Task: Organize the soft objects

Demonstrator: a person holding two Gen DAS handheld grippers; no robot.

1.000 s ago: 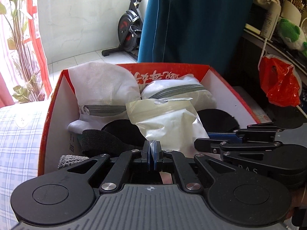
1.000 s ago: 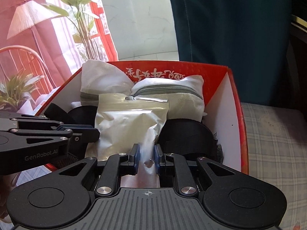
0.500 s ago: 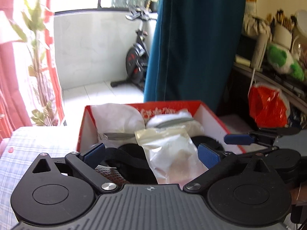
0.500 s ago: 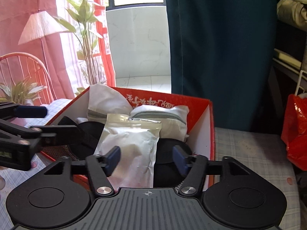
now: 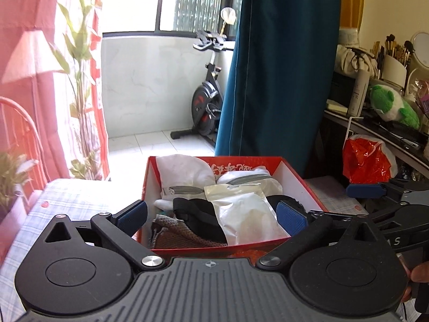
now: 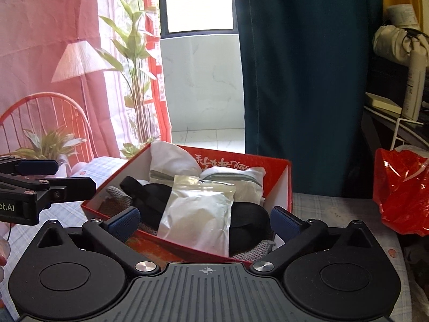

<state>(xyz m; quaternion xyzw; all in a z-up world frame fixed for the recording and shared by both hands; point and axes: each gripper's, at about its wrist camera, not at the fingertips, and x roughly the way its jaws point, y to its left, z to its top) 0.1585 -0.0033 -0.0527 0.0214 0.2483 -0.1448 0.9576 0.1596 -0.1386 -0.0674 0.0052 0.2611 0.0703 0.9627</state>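
A red cardboard box (image 5: 295,173) stands on a checked cloth, packed with soft things. A silvery zip pouch (image 5: 246,214) leans in its middle, over black fabric items (image 5: 198,214) and a grey knit piece (image 5: 171,237). Two white zipped pouches (image 5: 185,173) fill the far end. My left gripper (image 5: 211,216) hovers open, back from the box's near wall, holding nothing. In the right wrist view my right gripper (image 6: 205,220) is just as wide, jaws still opening and empty, with the silvery pouch (image 6: 198,214) beyond them in the box (image 6: 241,161). The left gripper's fingers (image 6: 37,167) show at the left.
A red plastic bag (image 5: 367,158) hangs at the right under a cluttered shelf with a green plush toy (image 5: 391,104). A teal curtain (image 5: 281,67) and an exercise bike (image 5: 206,102) stand behind the box. A red wire chair (image 6: 45,112) and plants are at the left.
Both grippers were shut on the silvery pouch's lower edge. They have opened, let it go and drawn back and up; the pouch stays leaning in the box.
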